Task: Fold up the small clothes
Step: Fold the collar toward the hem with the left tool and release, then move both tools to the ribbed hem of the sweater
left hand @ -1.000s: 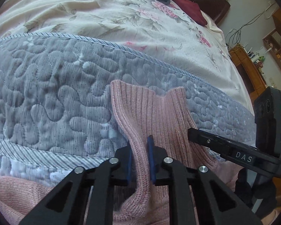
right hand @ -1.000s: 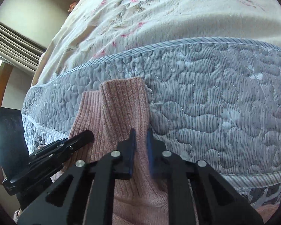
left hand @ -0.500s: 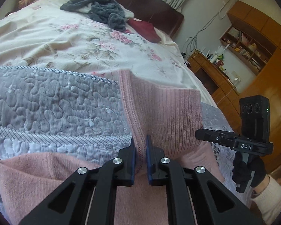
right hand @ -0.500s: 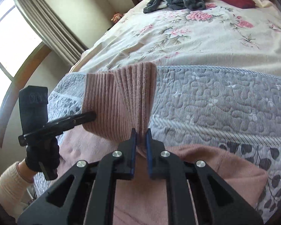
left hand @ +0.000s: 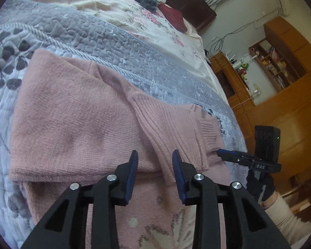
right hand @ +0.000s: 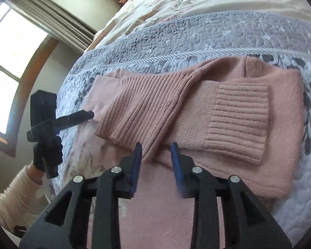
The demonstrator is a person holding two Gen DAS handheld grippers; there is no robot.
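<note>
Pink sweater [left hand: 76, 124] lies flat on the bed [left hand: 134, 47], both hand-held grippers [left hand: 154, 161] [right hand: 156, 152] spread wide and holding nothing; I'd smooth that ribbed collar [right hand: 147, 112] before the next fold

1 pink sweater [left hand: 76, 122]; 2 grippers (left [left hand: 154, 166], right [right hand: 156, 155]); 1 quilt [left hand: 114, 39]; 1 bookshelf [left hand: 280, 62].

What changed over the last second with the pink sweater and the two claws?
Both claws let go: the left claw and right claw, each shut on the pink sweater's ribbed hem a second ago, now stand open. The hem they had lifted has been laid over the sweater. The sweater still lies on the grey quilt.
</note>
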